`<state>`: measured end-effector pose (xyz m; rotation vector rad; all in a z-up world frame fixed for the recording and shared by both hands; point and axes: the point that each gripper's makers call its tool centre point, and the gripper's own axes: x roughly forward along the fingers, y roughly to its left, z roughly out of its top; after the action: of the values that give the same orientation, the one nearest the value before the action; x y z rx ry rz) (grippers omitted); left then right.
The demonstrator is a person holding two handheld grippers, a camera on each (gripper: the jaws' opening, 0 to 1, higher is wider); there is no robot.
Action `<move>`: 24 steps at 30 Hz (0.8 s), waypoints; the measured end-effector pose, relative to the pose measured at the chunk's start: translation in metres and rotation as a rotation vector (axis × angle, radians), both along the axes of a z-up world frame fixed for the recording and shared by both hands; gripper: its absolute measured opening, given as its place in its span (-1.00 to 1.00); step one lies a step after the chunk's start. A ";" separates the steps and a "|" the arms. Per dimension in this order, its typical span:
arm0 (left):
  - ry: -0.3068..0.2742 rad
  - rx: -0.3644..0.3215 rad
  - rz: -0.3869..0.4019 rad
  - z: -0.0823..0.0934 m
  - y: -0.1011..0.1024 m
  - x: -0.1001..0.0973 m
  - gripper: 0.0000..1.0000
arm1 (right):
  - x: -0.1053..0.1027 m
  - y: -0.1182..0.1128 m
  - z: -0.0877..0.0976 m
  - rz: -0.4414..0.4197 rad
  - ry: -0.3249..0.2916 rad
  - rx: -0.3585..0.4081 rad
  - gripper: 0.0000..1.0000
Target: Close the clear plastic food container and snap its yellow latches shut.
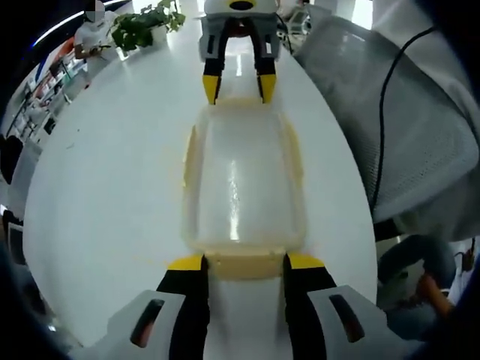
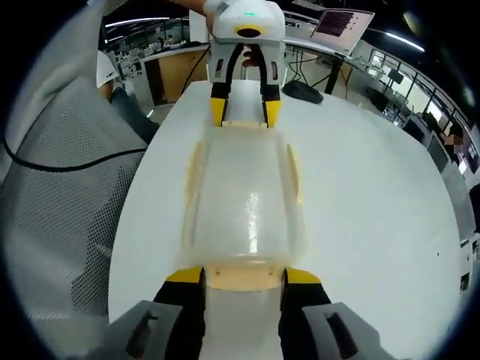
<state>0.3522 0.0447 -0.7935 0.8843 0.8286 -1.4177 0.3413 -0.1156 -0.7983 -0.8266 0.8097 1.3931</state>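
The clear plastic food container point(image 1: 241, 184) is seen lying lid-on on the white table point(image 1: 112, 195), lengthwise between the two grippers. The left gripper point(image 1: 245, 262) is spread about the near-end yellow latch point(image 1: 244, 264); the right gripper point(image 2: 244, 275) is spread about the opposite end latch point(image 2: 244, 276). Side latches point(image 1: 190, 156) are seen lying against the container's walls.

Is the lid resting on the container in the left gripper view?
Yes, the clear lid covers the container, with yellow latches at its ends.
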 end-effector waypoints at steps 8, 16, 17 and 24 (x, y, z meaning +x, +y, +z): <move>-0.009 -0.009 -0.004 0.022 -0.005 0.001 -0.28 | 0.000 -0.006 0.022 -0.001 0.004 0.041 -0.29; -0.015 -0.011 -0.002 0.042 -0.012 -0.003 -0.29 | -0.004 -0.012 0.042 0.008 -0.001 0.054 -0.29; -0.010 -0.017 0.000 0.045 -0.013 -0.005 -0.29 | -0.005 -0.015 0.046 0.013 -0.006 0.054 -0.29; -0.019 -0.023 0.005 0.062 -0.024 -0.012 -0.29 | -0.010 -0.023 0.064 0.021 -0.015 0.071 -0.29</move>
<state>0.3400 0.0209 -0.7319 0.8764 0.7986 -1.4094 0.3311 -0.1390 -0.7342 -0.7919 0.7375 1.4249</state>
